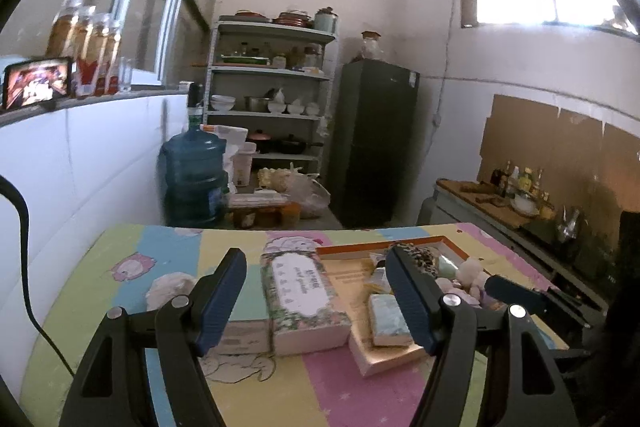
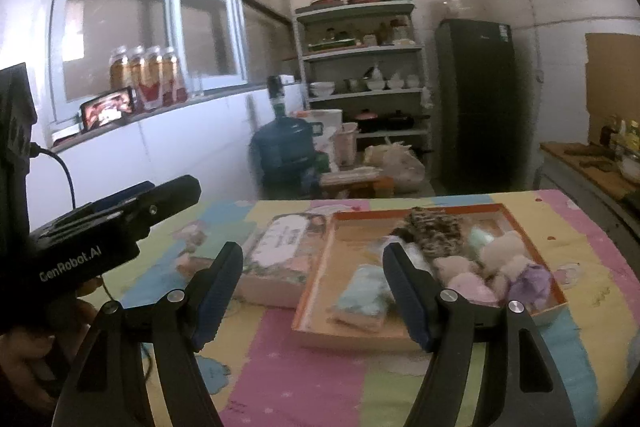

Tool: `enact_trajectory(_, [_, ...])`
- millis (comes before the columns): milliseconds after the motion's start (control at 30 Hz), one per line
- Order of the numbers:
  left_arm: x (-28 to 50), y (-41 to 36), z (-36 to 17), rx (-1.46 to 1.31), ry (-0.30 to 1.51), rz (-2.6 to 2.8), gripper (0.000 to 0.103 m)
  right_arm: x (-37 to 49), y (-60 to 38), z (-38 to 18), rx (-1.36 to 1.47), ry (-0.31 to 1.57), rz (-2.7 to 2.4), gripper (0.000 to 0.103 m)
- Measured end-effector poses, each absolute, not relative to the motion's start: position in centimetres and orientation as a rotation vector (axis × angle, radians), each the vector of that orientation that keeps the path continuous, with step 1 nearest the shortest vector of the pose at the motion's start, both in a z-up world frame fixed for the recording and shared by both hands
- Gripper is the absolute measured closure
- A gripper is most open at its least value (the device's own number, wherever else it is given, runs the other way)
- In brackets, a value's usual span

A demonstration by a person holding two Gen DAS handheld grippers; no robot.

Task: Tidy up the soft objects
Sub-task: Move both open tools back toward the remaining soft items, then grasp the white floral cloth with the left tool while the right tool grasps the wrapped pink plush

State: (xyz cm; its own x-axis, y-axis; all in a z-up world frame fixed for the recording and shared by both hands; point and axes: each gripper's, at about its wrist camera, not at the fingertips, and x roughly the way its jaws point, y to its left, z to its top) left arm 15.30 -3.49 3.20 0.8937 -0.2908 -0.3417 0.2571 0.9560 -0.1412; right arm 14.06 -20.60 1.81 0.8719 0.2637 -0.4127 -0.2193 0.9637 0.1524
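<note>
A shallow orange-rimmed box [image 2: 320,259] lies on the pastel table mat [image 2: 304,379]. It holds a leopard-print plush [image 2: 436,231], pink and beige soft toys [image 2: 472,279], a purple one [image 2: 532,283] and a pale blue packet [image 2: 364,295]. In the left wrist view the same box [image 1: 340,251] sits right of a floral tissue box [image 1: 298,291]. My left gripper [image 1: 316,303] is open above the table with nothing between its fingers. My right gripper [image 2: 312,295] is open too, in front of the orange box, empty. The left gripper's body [image 2: 100,227] shows at the left of the right wrist view.
Beyond the table stand a blue water jug [image 1: 196,175], a white shelf rack with dishes [image 1: 272,91] and a dark fridge [image 1: 372,139]. A counter with bottles [image 1: 516,195] runs along the right wall. Jars and a phone [image 1: 36,85] sit on the left ledge.
</note>
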Motion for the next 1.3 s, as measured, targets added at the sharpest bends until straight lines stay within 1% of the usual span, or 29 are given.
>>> enact_trajectory(400, [14.5,6.3,1.7,-0.141,0.37,-0.123,0.031,15.0,-12.5,0.2,0.046,0.504,0.401,0.029])
enact_trajectory(667, [14.2,12.1,-0.5,-0.197,0.386,-0.042,0.031,17.9,-6.0,-2.5,0.018,0.607,0.546,0.029])
enact_trajectory(967, [14.9,15.3,-2.1,-0.229,0.403,-0.02,0.031,22.4,1.7,-4.7,-0.08,0.713,0.629,0.029])
enact_trajectory(1300, [15.3,17.8,-3.2,-0.271,0.405,-0.014,0.031,26.9,7.6,-6.8,-0.263,0.788,0.493,0.029])
